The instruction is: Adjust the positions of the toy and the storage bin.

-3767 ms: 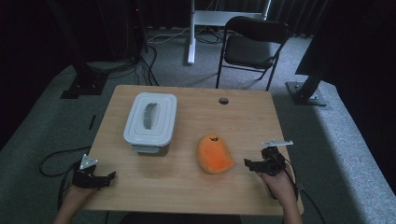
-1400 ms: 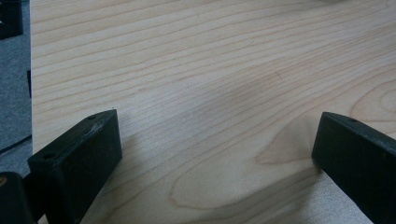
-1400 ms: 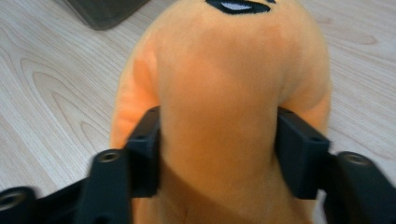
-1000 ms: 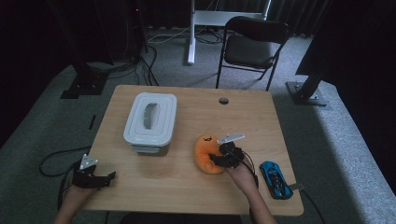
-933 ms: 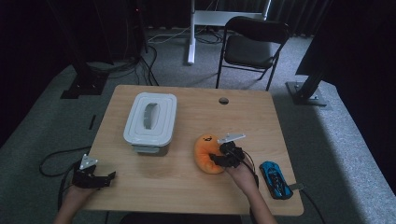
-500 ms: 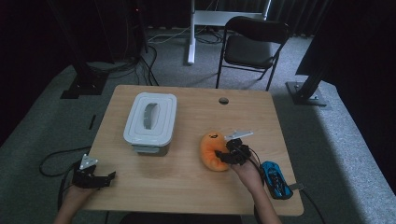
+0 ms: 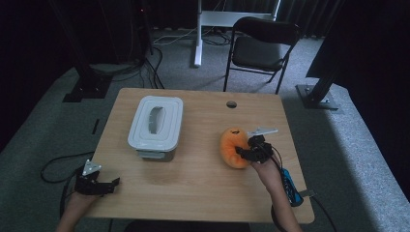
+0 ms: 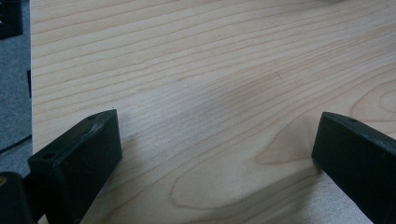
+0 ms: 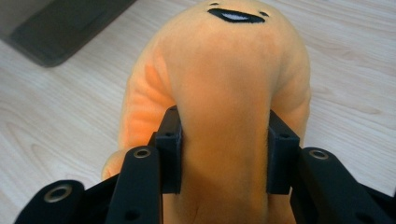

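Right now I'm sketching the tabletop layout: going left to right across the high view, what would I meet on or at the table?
Left tongs → white lidded container → orange plush toy → right tongs gripping the toy → blue object at the table's right edge.

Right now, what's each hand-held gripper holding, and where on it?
Right hand-held gripper is shut on the orange plush toy, pads pinching its narrow end, opposite the face. Left hand-held gripper is open over the table, holding nothing.

Plush toy (image 7: 231, 147) right of container (image 7: 155, 126)
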{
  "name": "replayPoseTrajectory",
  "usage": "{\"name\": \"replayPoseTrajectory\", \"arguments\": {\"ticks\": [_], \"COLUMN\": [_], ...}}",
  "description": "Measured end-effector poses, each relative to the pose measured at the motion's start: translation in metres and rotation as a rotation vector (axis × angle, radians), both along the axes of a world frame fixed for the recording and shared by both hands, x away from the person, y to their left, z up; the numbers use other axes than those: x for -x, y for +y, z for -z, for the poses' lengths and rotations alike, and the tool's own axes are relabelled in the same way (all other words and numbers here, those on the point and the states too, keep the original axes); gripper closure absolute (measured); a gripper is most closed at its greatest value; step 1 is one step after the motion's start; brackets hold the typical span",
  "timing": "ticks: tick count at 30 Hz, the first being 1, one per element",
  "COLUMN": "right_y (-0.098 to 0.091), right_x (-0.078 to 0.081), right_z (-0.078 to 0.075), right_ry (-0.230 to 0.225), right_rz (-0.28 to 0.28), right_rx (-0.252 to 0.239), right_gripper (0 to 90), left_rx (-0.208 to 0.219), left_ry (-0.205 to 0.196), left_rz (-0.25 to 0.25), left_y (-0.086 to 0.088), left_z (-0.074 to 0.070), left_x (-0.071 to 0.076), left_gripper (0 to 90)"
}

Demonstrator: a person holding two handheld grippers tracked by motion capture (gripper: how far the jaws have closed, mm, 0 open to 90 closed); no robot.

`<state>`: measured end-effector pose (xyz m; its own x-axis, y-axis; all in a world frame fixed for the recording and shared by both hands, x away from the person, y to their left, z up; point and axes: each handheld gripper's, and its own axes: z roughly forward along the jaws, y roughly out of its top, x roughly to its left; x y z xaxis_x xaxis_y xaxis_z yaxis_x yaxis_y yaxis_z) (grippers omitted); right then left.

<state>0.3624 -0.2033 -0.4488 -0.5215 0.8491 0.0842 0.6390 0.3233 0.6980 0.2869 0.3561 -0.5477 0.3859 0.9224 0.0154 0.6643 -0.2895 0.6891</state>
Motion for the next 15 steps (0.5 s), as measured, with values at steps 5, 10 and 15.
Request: {"name": "replayPoseTrajectory", "arguments": {"ticks": [5,10,15], "right_y": [-0.011,-0.021,-0.030], "right_x": [-0.009,-0.018,-0.027], "right_z": [-0.005,-0.009,-0.011], "right_ry": [0.000,-0.001,0.002], "right_rz": [0.024,0.043,0.063], "right_rx": [0.000,-0.011,-0.005], "right_gripper": [58.3,58.3,58.3], "left_rx": [0.000,0.000,0.000], "left_ry": [0.000,0.000,0.000], "left_rz": [0.000,0.000,0.000], "left_y": [0.000,0.000,0.000], "left_z": [0.000,0.000,0.000], "left_x": [0.000,0.000,0.000], "left_gripper": [1.8,1.8,1.8]}}
